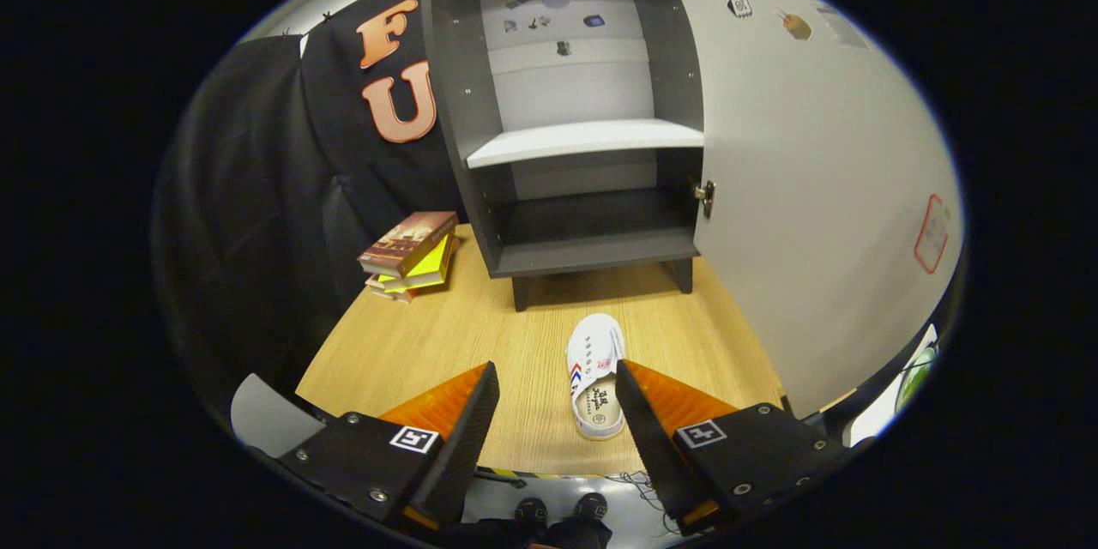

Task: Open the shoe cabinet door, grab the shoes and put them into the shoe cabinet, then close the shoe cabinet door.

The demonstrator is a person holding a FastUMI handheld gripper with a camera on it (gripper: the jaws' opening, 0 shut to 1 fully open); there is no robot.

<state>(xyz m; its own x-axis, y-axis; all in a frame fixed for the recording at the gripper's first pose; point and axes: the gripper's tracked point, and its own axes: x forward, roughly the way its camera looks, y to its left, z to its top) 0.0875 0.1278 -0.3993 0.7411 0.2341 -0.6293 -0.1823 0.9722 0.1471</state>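
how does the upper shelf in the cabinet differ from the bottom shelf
The upper shelf is a light, whitish board, while the bottom shelf is dark grey like the cabinet walls. The upper shelf sits about midway up the cabinet; the bottom shelf lies just above the legs, nearer the white shoe on the table. Both are bare and exposed by the open door. The gripper is open, the shoe partly between its fingers.

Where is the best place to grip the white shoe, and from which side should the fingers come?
Probably across the shoe at its open collar, coming from above: it lies lengthwise, toe toward the cabinet, between the open fingers, and its sides look narrow enough to clamp.
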